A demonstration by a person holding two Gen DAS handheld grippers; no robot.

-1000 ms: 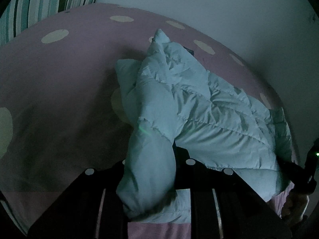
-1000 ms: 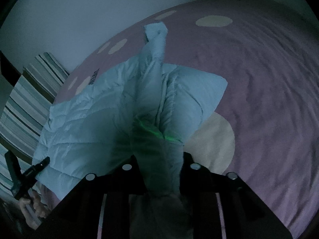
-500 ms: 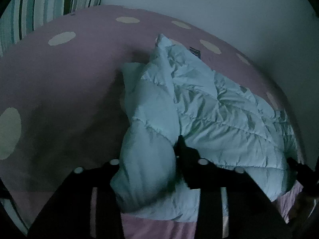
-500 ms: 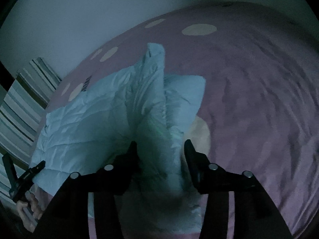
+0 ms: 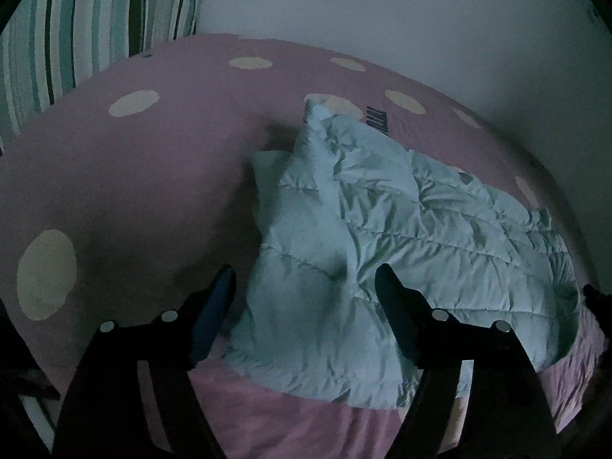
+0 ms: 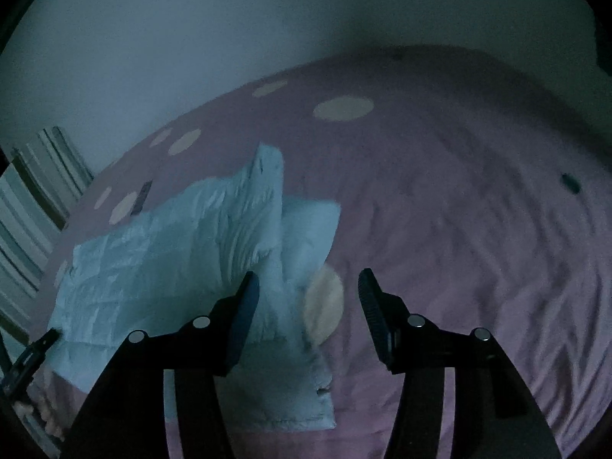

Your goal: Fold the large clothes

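bed (image 5: 126, 176): pink cover with pale dots, carries everything; striped curtain (image 5: 76, 19) at its far left.
left gripper (image 5: 304, 285): your fingers stand wide apart, nothing clamped. They straddle the near edge of the jacket so you can let it settle, by the look of it.
jacket (image 5: 401, 237): pale quilted puffer, lying on the bed near its front edge. One side is laid over the body in a loose ridge, likely a first fold toward the middle.
right gripper (image 6: 306, 287): fingers wide too, empty. Left finger sits over the jacket (image 6: 164, 264) edge, right finger over bare cover.
change, left: a second ago you pinched a bunched sleeve between narrow fingers; now it's released and lies flat.
change, right: same story, fabric was clamped, now dropped.
next, my guess: regrip for the second fold.
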